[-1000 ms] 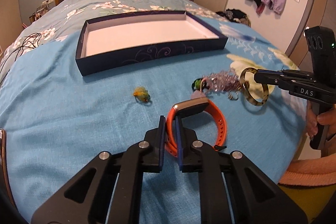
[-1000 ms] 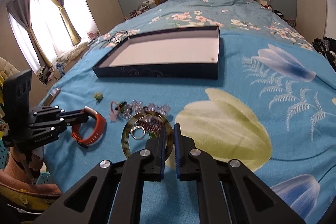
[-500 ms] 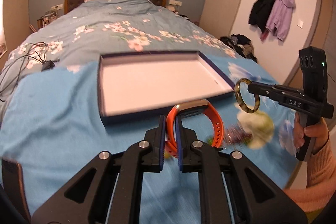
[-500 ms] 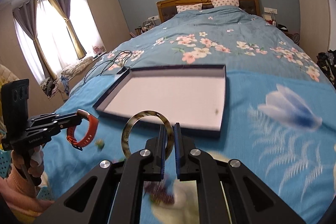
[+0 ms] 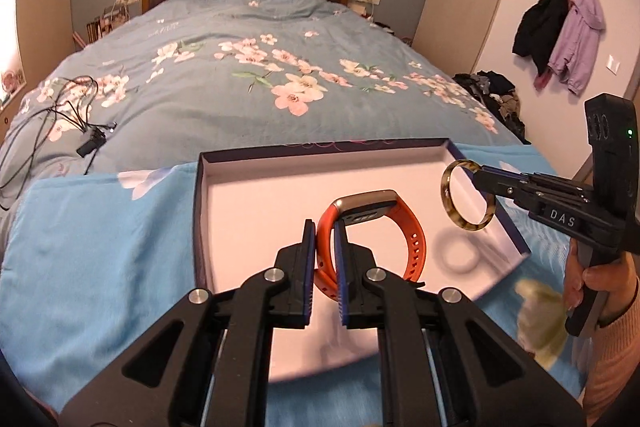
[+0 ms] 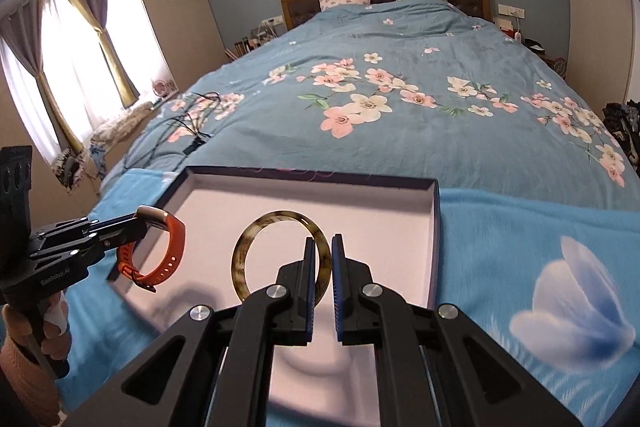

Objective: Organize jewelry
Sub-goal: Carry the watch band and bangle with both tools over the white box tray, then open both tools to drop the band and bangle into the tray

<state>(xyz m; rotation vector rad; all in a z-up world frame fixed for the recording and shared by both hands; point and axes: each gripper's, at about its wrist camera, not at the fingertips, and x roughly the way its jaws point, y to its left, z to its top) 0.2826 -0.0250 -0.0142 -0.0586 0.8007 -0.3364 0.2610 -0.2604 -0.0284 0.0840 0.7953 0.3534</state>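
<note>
My left gripper [image 5: 323, 227] is shut on the strap of an orange wristband [image 5: 404, 227] with a metal face, held above the white floor of a shallow dark blue box [image 5: 280, 195]. My right gripper [image 6: 322, 243] is shut on the rim of a tortoiseshell bangle [image 6: 244, 251], which hangs upright over the same box [image 6: 360, 199]. In the left wrist view the bangle [image 5: 450, 183] and right gripper [image 5: 480, 177] hover over the box's right side. In the right wrist view the wristband [image 6: 176, 247] and left gripper [image 6: 140, 221] are over the box's left edge.
The box lies on a blue blanket [image 5: 100, 247] spread over a flowered bedspread [image 6: 400, 99]. A tangle of black cables [image 5: 60, 119] lies on the bed at left. Coats [image 5: 560, 27] hang on the right wall. A person's hand [image 5: 600, 279] holds the right gripper's handle.
Both grippers have carried their pieces forward and slightly up, from over the blue blanket to above the open box. The loose trinkets on the blanket have dropped out of view.
</note>
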